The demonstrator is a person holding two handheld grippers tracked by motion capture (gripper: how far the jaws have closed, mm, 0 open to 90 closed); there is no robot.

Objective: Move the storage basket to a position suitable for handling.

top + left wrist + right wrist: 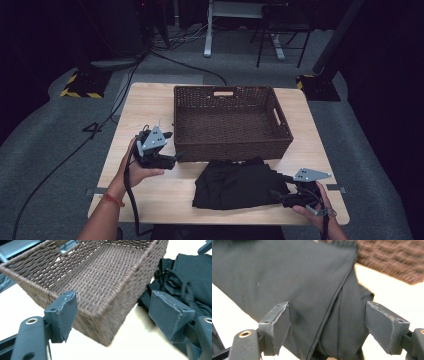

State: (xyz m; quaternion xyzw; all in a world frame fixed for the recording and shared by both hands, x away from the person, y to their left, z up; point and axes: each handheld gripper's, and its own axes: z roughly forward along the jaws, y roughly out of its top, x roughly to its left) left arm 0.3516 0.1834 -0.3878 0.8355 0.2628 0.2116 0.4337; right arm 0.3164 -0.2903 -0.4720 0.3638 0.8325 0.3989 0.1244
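One wicker basket (227, 122) sits on one wooden table (145, 102), beside one black garment (240, 184) (folded in a heap). Two grippers are there: left gripper (172, 146) and right gripper (278, 187).

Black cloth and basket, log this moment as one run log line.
left gripper: open, beside basket | right gripper: open, at cloth edge | cloth: folded on table before basket | basket: empty

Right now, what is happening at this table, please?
A person works with a handheld gripper in each hand. A folded black garment lies on the wooden table, in front of an empty brown wicker basket. The right gripper is at the garment's right edge, jaws open with the cloth between them. The left gripper hovers open beside the basket's near-left corner, holding nothing.
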